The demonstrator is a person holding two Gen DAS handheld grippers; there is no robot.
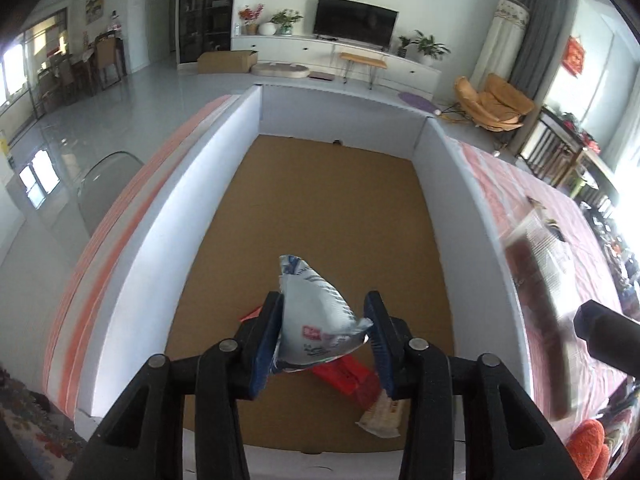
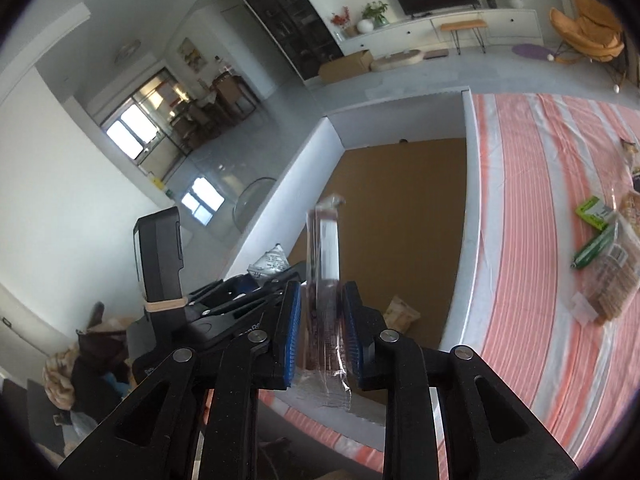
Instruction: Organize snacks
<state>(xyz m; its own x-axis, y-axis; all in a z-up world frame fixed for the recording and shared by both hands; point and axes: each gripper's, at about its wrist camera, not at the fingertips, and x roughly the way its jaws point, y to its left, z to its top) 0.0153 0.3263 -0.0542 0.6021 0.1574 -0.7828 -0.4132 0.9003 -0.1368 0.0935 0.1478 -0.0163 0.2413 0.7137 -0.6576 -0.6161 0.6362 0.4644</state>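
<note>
My left gripper (image 1: 325, 330) is shut on a white and blue snack packet (image 1: 320, 320), held above the near end of a large white-walled box (image 1: 160, 216) with a brown cardboard floor. A red packet (image 1: 346, 376) and a beige biscuit packet (image 1: 382, 414) lie on the floor under it. My right gripper (image 2: 320, 320) is shut on a long clear-wrapped dark snack bar (image 2: 325, 280), held upright over the box's near edge (image 2: 464, 280). The left gripper (image 2: 240, 284) with its packet (image 2: 269, 265) shows to the left. The bar shows blurred in the left wrist view (image 1: 536, 292).
The box stands on a red and white striped tablecloth (image 2: 532, 220). Several green and clear snack packets (image 2: 604, 252) lie on the cloth to the right. A clear chair (image 1: 104, 184) stands left of the table. An orange object (image 1: 588, 448) lies at the near right.
</note>
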